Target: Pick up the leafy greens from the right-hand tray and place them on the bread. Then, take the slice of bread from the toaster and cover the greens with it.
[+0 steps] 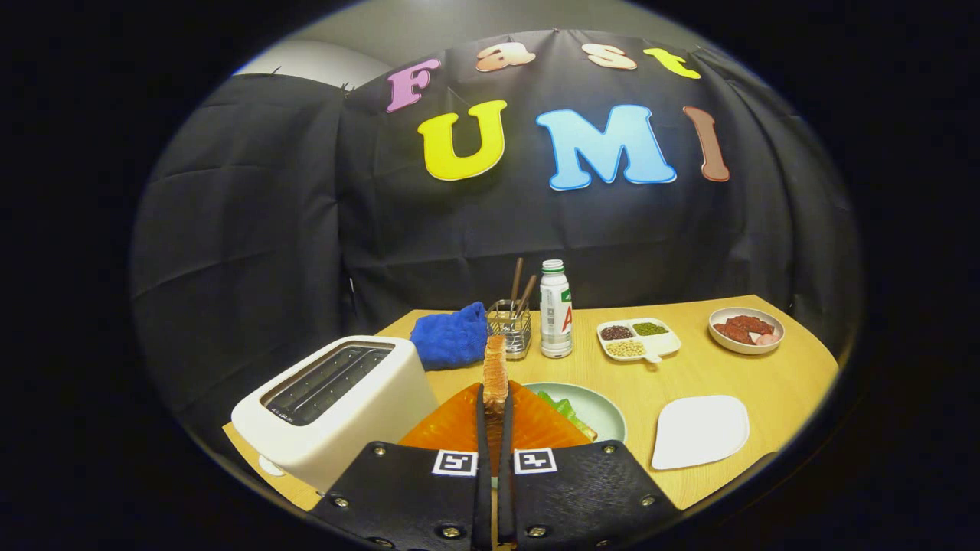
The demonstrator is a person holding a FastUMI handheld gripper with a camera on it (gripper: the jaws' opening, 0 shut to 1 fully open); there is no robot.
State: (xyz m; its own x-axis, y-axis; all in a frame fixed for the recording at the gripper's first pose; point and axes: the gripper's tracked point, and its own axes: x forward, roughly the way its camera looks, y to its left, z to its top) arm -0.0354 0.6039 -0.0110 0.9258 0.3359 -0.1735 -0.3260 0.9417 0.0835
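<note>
One slice of bread (pixel 495 375) is pinched edge-on between the gripper (pixel 495 409) fingers, both pressing its faces — standing upright, long axis running straight ahead along the fingers. Leafy greens (pixel 564 409) already sit on the pale green plate (pixel 605 409), just ahead and slightly right of the fingertips, partly hidden behind them. Toaster (pixel 337 402) is off to the left, slots look empty. White tray (pixel 700 431) on the right is bare. Next move, as I read it — tip the slice flat and lower it a touch rightward over the greens. Bottom bread barely visible, so alignment is a guess.
</note>
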